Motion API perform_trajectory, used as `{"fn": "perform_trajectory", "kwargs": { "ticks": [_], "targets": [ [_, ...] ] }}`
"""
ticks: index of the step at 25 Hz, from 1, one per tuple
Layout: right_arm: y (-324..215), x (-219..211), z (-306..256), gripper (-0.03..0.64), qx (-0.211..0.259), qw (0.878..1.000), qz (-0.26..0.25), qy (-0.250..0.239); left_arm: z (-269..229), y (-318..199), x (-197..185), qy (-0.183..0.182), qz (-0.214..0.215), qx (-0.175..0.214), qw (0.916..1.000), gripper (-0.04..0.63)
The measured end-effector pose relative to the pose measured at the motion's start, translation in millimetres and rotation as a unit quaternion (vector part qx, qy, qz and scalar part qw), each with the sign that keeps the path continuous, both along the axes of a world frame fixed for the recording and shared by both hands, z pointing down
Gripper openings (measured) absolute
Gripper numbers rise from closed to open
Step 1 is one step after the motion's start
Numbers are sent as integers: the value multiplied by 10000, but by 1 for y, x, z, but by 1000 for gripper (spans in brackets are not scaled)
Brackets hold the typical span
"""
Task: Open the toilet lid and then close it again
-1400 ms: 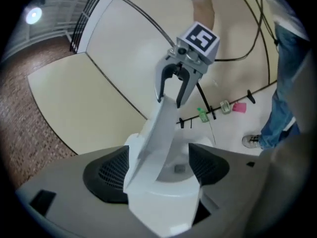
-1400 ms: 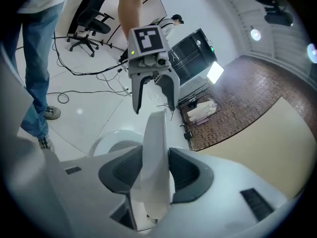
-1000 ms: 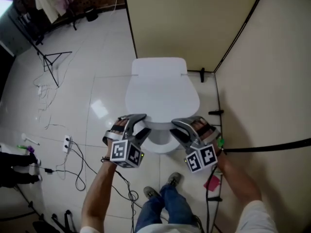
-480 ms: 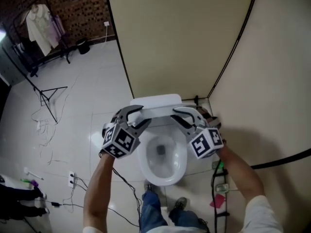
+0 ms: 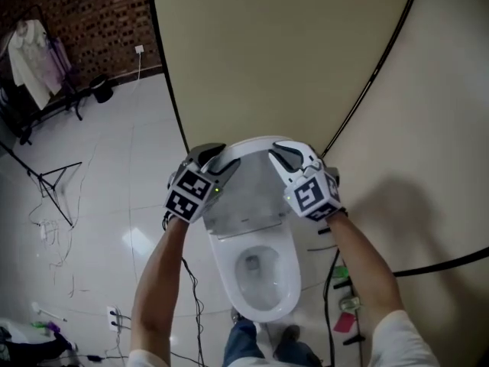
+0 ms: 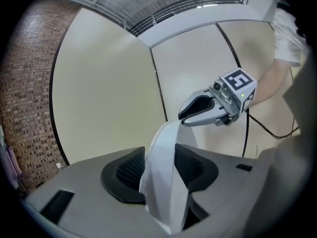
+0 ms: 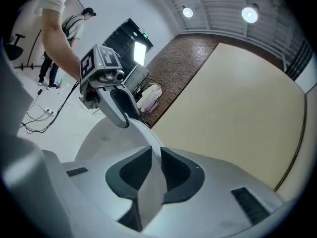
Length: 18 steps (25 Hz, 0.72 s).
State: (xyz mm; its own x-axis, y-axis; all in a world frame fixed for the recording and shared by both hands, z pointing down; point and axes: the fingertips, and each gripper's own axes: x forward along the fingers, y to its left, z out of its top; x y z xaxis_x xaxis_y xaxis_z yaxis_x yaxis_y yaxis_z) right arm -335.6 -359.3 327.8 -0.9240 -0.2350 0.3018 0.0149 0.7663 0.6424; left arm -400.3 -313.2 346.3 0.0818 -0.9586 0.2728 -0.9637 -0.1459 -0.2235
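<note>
The left hand-held gripper [image 5: 220, 160] and right hand-held gripper [image 5: 280, 157], jaws just closed, clamp the raised toilet lid [image 5: 246, 197] in a corner of beige walls [image 5: 252, 52]; white tiled floor [image 5: 114, 151], brick wall [image 5: 84, 21] beyond.

The toilet lid [image 6: 161, 177] is hidden at its lower end in the left gripper view. In the head view, the person's legs [image 5: 244, 342] are cut off by the bottom edge, a clothes rack [image 5: 34, 52] by the left; small floor items [image 5: 27, 348] cannot be identified.

head view: steeply down | 2 gripper views: close, opposed, share lid [image 6: 162, 182]
</note>
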Motion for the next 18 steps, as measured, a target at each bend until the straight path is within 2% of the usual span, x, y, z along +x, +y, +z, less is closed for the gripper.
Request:
{"fn": "perform_trajectory", "kwargs": {
  "ticks": [6, 12, 13, 14, 15, 16, 17, 18],
  "targets": [
    [-28, -36, 1, 58, 7, 9996, 189, 202, 9, -33, -33, 470, -16, -110, 9988, 183],
    [-35, -33, 0, 61, -45, 9993, 280, 257, 3, -38, -31, 540, 56, 1, 9985, 187],
    [-35, -31, 0, 67, -163, 9992, 292, 203, 3, -37, -30, 667, 60, 65, 9977, 195],
    [-34, -29, 0, 75, -311, 9990, 300, 132, 3, -35, -30, 851, 76, 109, 9963, 233],
    [-33, -26, 0, 79, -464, 9984, 302, 59, 3, -33, -29, 1045, 100, 115, 9944, 235],
    [-33, -24, -1, 104, -609, 9977, 301, 2, 3, -30, -28, 1188, 115, 107, 9928, 235],
    [-32, -21, -2, 168, -732, 9969, 293, -32, 1, -28, -27, 1260, 113, 124, 9919, 235],
    [-31, -16, -4, 205, -814, 9963, 280, -55, -4, -24, -25, 1290, 95, 186, 9914, 235]
  ]
}}
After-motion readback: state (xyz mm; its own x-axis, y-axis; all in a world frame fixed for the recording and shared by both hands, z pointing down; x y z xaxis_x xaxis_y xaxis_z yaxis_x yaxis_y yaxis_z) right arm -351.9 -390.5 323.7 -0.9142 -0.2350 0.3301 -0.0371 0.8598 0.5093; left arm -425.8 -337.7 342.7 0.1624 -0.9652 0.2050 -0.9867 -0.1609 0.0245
